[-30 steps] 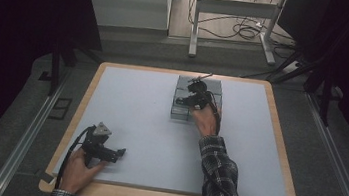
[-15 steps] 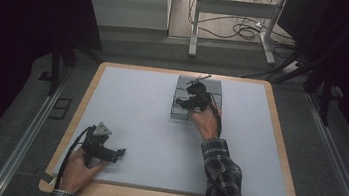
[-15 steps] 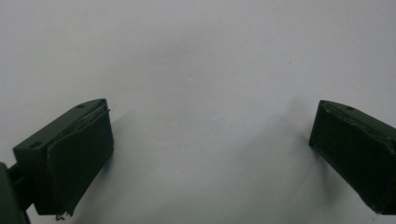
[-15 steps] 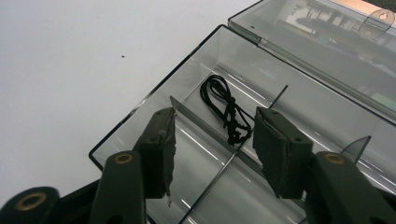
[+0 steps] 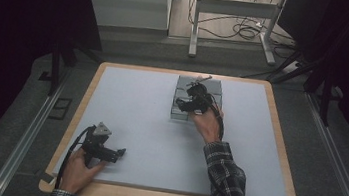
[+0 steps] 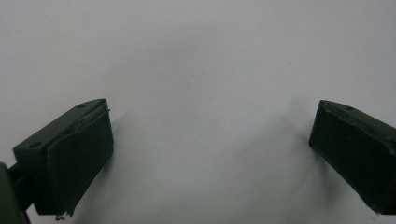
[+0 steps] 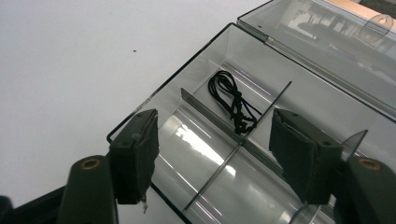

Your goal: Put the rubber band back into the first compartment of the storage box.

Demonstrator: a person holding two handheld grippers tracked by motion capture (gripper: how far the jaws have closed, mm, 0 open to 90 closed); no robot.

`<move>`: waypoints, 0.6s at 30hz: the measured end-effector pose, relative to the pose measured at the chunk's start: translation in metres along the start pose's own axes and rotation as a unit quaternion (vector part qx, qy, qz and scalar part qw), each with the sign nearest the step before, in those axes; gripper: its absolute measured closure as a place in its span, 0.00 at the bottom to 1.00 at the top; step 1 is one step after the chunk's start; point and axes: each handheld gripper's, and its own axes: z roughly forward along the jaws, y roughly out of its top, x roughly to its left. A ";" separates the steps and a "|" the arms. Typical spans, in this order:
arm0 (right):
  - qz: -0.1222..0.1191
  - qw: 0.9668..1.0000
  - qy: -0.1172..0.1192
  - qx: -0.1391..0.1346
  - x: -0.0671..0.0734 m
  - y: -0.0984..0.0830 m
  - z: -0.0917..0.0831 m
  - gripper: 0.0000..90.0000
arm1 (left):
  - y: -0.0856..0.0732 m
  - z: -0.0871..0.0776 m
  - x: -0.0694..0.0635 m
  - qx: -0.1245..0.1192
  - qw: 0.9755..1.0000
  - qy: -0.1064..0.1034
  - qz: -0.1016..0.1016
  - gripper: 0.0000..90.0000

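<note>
A clear plastic compartment box (image 5: 181,110) (image 7: 327,102) lies open at the back middle of the white mat, its lid (image 7: 322,32) folded back. One far compartment holds a coiled black cord (image 7: 232,100). My right gripper (image 5: 188,103) (image 7: 215,156) hovers over the box's near compartments, open, nothing between its jaws. At the front left, my left gripper (image 5: 119,152) (image 6: 210,149) rests low on the bare mat, jaws spread wide and empty.
The white mat (image 5: 135,113) covers a wood-edged table (image 5: 279,131). Thin dividers (image 7: 233,149) split the box into several compartments. Beyond the table stand a metal desk frame (image 5: 232,19) with cables on the floor and dark curtains at both sides.
</note>
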 end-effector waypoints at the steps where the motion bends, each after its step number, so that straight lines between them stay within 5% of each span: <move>1: -0.001 1.000 0.000 -0.001 0.000 0.000 -0.001 0.34 | 0.000 0.000 0.000 0.000 1.000 0.000 0.000 0.00; 18: -0.002 1.000 0.006 -0.005 0.002 -0.010 -0.015 0.27 | 0.000 0.000 0.000 0.000 1.000 0.000 0.000 0.00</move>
